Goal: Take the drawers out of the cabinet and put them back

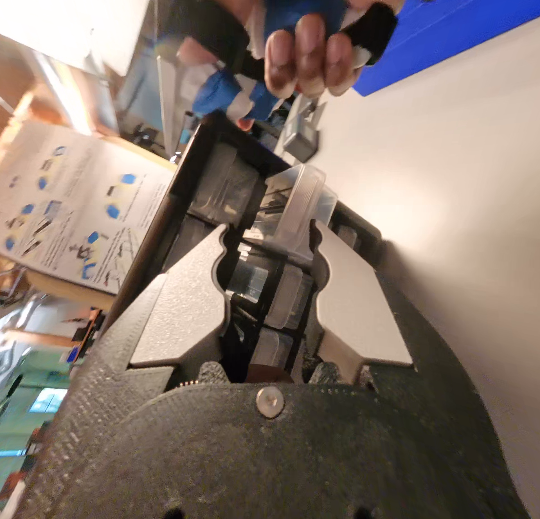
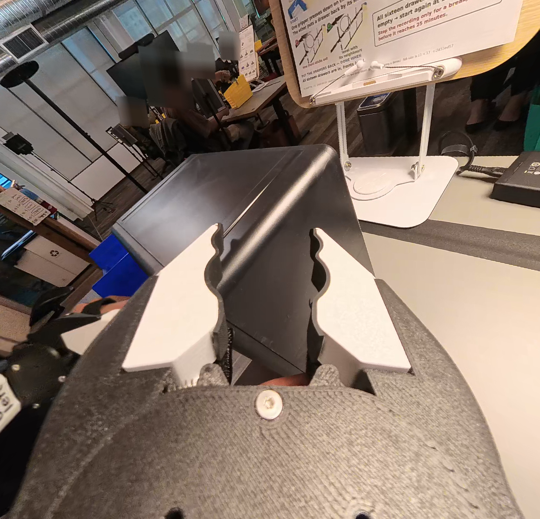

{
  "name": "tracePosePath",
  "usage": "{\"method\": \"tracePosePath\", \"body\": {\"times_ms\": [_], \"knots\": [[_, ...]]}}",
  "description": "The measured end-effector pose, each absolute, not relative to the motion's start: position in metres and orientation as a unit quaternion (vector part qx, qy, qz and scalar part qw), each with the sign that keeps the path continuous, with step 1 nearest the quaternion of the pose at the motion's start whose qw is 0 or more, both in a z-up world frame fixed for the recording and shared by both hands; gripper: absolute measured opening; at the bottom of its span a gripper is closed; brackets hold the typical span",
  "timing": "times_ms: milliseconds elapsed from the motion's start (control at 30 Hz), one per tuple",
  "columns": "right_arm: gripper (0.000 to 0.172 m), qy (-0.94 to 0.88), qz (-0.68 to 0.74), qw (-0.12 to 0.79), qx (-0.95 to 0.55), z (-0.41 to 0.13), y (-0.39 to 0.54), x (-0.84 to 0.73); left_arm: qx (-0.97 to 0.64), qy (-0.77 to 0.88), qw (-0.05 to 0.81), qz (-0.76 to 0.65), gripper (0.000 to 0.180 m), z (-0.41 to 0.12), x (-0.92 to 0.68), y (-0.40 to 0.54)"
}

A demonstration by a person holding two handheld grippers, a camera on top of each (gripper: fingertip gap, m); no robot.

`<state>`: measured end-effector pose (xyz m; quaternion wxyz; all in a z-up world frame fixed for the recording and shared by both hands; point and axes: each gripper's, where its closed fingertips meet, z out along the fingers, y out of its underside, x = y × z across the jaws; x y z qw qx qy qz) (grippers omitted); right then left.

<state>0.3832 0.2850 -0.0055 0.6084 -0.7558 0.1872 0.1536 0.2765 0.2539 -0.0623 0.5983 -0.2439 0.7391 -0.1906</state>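
Observation:
In the left wrist view the black cabinet (image 1: 187,201) shows its front with several clear drawers in their slots. One clear drawer (image 1: 304,207) sticks out of its slot, its ribbed front just beyond my right fingertip. My left gripper (image 1: 269,224) is open, its grey fingers (image 1: 190,285) spread wide, and nothing is pressed between them. A hand (image 1: 309,63) with the other gripper's blue handle is over the cabinet's far end. In the right wrist view my right gripper (image 2: 264,230) is open over the cabinet's (image 2: 204,198) top edge, with its white fingers (image 2: 187,297) either side of that edge.
A white stand (image 2: 403,195) with an instruction sheet (image 2: 409,22) is behind the cabinet, and a black box (image 2: 520,180) lies at the right. Blue bins (image 2: 117,265) sit beyond the cabinet. A small grey box (image 1: 301,145) and a blue bin (image 1: 453,22) are on the table (image 1: 438,183).

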Motion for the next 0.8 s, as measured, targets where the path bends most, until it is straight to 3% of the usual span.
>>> {"method": "tracePosePath", "body": {"times_ms": [133, 267, 367, 800], "knots": [[0.062, 0.186, 0.155, 0.609, -0.755, -0.005, 0.285, 0.383, -0.266, 0.691, 0.632, -0.227, 0.058, -0.066, 0.260, 0.248], [0.061, 0.183, 0.153, 0.609, -0.757, -0.005, 0.285, 0.383, -0.234, 0.702, 0.604, -0.297, 0.024, -0.073, 0.244, 0.216], [0.060, 0.181, 0.151, 0.610, -0.757, -0.004, 0.285, 0.383, -0.266, 0.717, 0.588, -0.263, 0.013, -0.081, 0.264, 0.228], [0.059, 0.178, 0.152, 0.612, -0.756, -0.004, 0.286, 0.382, -0.381, 0.700, 0.504, -0.332, 0.035, -0.099, 0.256, 0.252]]}}
